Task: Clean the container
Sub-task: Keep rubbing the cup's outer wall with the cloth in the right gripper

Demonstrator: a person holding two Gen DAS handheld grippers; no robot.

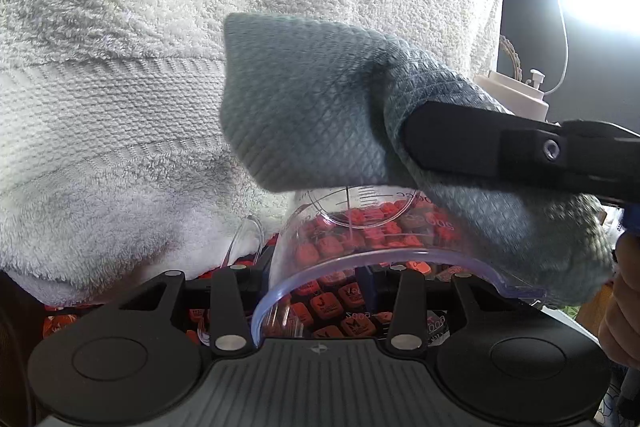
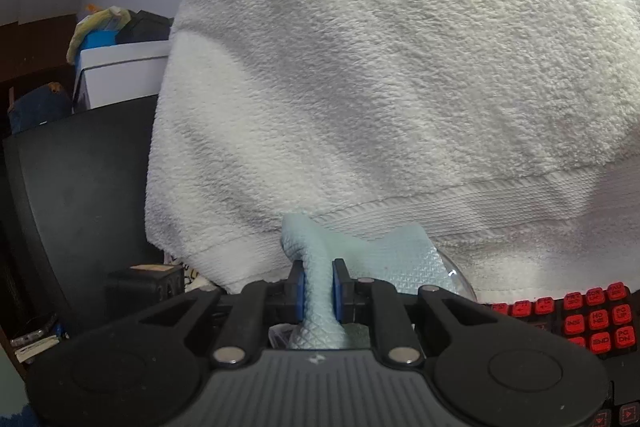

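Jaws of the right gripper point(image 2: 317, 293) pinch a grey-blue cloth point(image 1: 320, 115); the left gripper point(image 1: 320, 291) clamps the clear measuring jug point(image 1: 352, 243), tipped on its side over a red-keyed keyboard point(image 2: 592, 319); cloth rests against the jug's wall, so wiping seems underway, how clean I cannot tell; a white towel point(image 1: 140, 47) crowds close behind.

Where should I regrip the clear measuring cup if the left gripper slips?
Probably the side wall just under the rim of the measuring cup, from the open mouth that faces the left gripper. Its far end is covered by the grey-blue cloth in the right gripper.
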